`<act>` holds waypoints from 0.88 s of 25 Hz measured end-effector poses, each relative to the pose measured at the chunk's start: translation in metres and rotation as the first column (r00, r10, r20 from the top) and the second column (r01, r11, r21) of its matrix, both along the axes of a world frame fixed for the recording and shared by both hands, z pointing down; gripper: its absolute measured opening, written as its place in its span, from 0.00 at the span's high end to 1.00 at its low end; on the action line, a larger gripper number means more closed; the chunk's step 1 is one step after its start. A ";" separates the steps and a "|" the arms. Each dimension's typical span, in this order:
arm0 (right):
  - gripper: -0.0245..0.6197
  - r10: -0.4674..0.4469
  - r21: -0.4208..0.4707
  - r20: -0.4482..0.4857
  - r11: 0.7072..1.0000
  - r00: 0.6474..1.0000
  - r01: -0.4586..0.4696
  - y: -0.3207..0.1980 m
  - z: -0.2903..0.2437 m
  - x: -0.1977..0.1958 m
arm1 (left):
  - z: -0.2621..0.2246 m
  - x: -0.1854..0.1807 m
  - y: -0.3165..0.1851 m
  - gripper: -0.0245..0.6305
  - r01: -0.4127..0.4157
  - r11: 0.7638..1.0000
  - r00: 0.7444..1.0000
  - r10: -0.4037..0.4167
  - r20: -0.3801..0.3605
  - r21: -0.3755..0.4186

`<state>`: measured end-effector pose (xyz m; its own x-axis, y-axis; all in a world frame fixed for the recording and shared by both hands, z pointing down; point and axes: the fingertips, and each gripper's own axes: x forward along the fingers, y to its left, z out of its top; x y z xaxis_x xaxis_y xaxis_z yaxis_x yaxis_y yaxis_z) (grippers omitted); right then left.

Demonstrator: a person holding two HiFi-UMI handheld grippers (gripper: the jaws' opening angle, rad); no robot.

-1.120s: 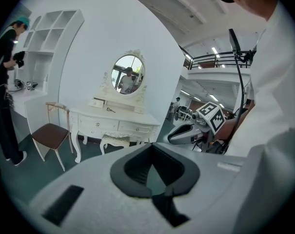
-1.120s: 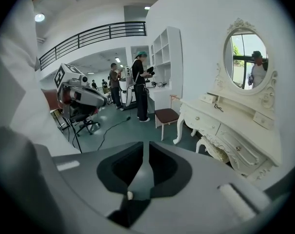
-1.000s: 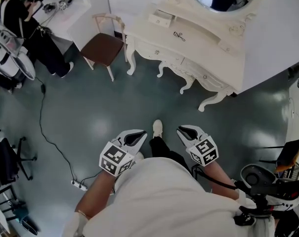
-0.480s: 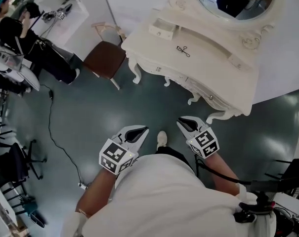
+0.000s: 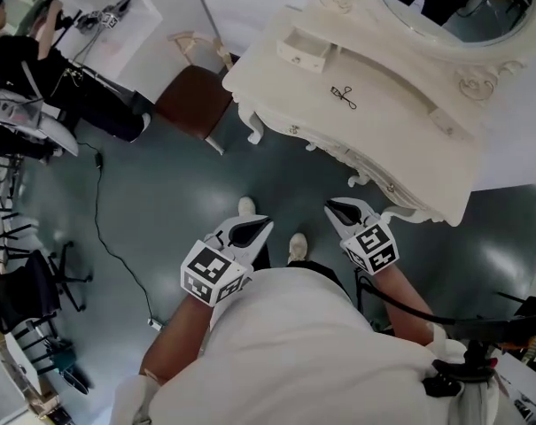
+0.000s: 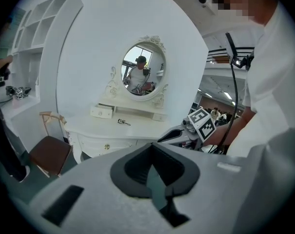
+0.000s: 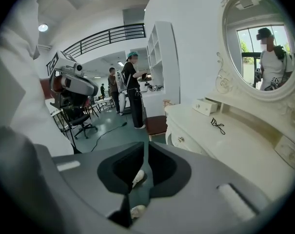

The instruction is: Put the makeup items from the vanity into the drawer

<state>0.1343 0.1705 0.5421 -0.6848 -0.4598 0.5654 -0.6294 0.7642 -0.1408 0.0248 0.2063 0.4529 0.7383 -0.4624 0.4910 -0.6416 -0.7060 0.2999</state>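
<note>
Well ahead of the left gripper (image 5: 264, 225) and right gripper (image 5: 332, 207), both closed on nothing, an eyelash curler (image 5: 344, 96) lies on the bench (image 5: 400, 144). The small drawer (image 5: 305, 50) beyond it hides its inside.

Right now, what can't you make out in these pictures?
The dark item on the vanity: too small in every view to name.
The small drawer on top: its inside shows in no view.
The mirror: cut off by the head view's top edge.
</note>
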 end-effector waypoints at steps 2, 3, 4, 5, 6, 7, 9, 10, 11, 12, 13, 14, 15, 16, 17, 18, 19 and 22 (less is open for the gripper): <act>0.91 0.013 0.003 -0.008 1.000 1.000 -0.013 -0.016 0.002 -0.004 | 0.002 -0.007 -0.021 0.96 0.006 1.000 1.000 -0.005 -0.011 0.011; 0.91 0.024 0.007 -0.013 1.000 1.000 -0.024 -0.026 0.002 -0.006 | 0.002 -0.010 -0.033 0.96 0.004 1.000 1.000 -0.004 -0.018 0.018; 0.91 0.038 0.010 -0.020 0.999 0.999 -0.037 -0.036 0.003 -0.007 | 0.002 -0.013 -0.047 0.96 -0.003 1.000 1.000 0.004 -0.026 0.025; 0.91 0.054 0.013 -0.029 0.998 0.998 -0.053 -0.048 0.003 -0.007 | 0.001 -0.015 -0.062 0.96 -0.016 0.999 0.999 0.017 -0.035 0.032; 0.91 0.073 0.015 -0.039 0.997 0.997 -0.072 -0.060 0.003 -0.007 | 0.000 -0.017 -0.077 0.96 -0.032 0.999 0.999 0.034 -0.043 0.038; 0.91 0.094 0.017 -0.050 0.995 0.994 -0.093 -0.072 0.003 -0.007 | 0.000 -0.020 -0.092 0.96 -0.052 0.998 0.997 0.054 -0.049 0.042; 0.91 0.142 0.023 -0.069 0.990 0.987 -0.141 -0.099 0.001 -0.007 | -0.002 -0.025 -0.125 0.96 -0.095 0.994 0.994 0.098 -0.057 0.050; 0.91 0.167 0.027 -0.080 0.986 0.983 -0.166 -0.114 0.000 -0.006 | -0.005 -0.029 -0.140 0.96 -0.118 0.992 0.991 0.121 -0.061 0.054; 0.91 0.192 0.030 -0.092 0.981 0.977 -0.190 -0.128 -0.001 -0.006 | -0.007 -0.033 -0.155 0.96 -0.141 0.988 0.987 0.145 -0.066 0.058; 0.91 0.217 0.031 -0.106 0.976 0.970 -0.215 -0.141 0.000 -0.006 | -0.010 -0.038 -0.169 0.96 -0.164 0.985 0.983 0.169 -0.072 0.060; 0.91 0.242 0.032 -0.120 0.970 0.963 -0.240 -0.154 0.001 -0.007 | -0.011 -0.043 -0.181 0.96 -0.188 0.980 0.979 0.192 -0.076 0.059; 0.91 0.268 0.034 -0.133 0.963 0.954 -0.266 -0.167 0.002 -0.008 | -0.012 -0.050 -0.193 0.96 -0.209 0.976 0.974 0.214 -0.079 0.057; 0.91 0.294 0.036 -0.144 0.956 0.945 -0.292 -0.180 0.005 -0.008 | -0.013 -0.057 -0.204 0.96 -0.230 0.972 0.969 0.234 -0.080 0.056; 0.91 0.319 0.037 -0.155 0.948 0.935 -0.317 -0.193 0.008 -0.008 | -0.013 -0.064 -0.216 0.96 -0.248 0.967 0.964 0.252 -0.081 0.054; 0.91 0.342 0.039 -0.166 0.939 0.925 -0.341 -0.205 0.013 -0.008 | -0.012 -0.072 -0.227 0.96 -0.264 0.963 0.960 0.268 -0.080 0.052; 0.91 0.363 0.039 -0.179 0.932 0.915 -0.362 -0.217 0.019 -0.007 | -0.011 -0.079 -0.238 0.96 -0.278 0.959 0.956 0.282 -0.078 0.051; 0.90 0.380 0.039 -0.193 0.924 0.905 -0.379 -0.228 0.025 -0.005 | -0.009 -0.086 -0.248 0.96 -0.290 0.956 0.953 0.293 -0.075 0.051; 0.89 0.415 0.043 -0.242 0.907 0.877 -0.418 -0.260 0.041 0.004 | -0.005 -0.104 -0.276 0.96 -0.299 0.953 0.951 0.302 -0.065 0.049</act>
<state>0.1385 -0.0899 0.5833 -0.2740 -0.6658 0.6940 -0.9048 0.4230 0.0486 -0.0795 -0.0699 0.4481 0.8783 -0.2308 0.4188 -0.3758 -0.8747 0.3060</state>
